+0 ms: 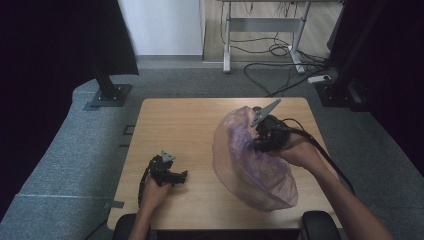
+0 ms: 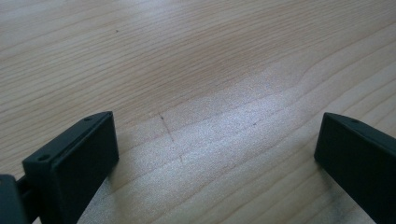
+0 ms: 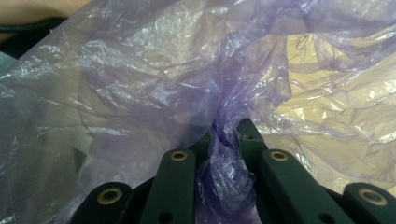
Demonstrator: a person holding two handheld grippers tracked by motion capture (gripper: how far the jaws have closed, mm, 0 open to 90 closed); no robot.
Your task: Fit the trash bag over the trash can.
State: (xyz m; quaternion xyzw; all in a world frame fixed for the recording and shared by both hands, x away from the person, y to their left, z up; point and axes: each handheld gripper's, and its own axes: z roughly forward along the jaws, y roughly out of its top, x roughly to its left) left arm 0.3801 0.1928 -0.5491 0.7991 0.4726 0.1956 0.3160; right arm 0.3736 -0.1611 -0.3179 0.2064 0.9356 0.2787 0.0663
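Observation:
A thin, see-through purple plastic bag point(image 1: 250, 160) billows over the right half of the wooden table point(image 1: 185, 120). My right gripper point(image 1: 260, 140) is shut on a bunched fold of it; in the right gripper view the crumpled purple plastic bag point(image 3: 140, 84) is pinched between the two black jaws at my right gripper point(image 3: 225, 133), and the film spreads out ahead. My left gripper point(image 1: 180, 176) rests low on the table at the near left, apart from the bag. In the left gripper view my left gripper point(image 2: 217, 144) stands wide open over bare wood, nothing between its jaws.
The table's front edge point(image 1: 220, 225) runs close to the person's forearms. Grey carpet surrounds the table. A black stand base point(image 1: 107, 92) sits at the back left. A white desk frame point(image 1: 262, 30) with loose cables point(image 1: 280, 55) stands beyond the far edge.

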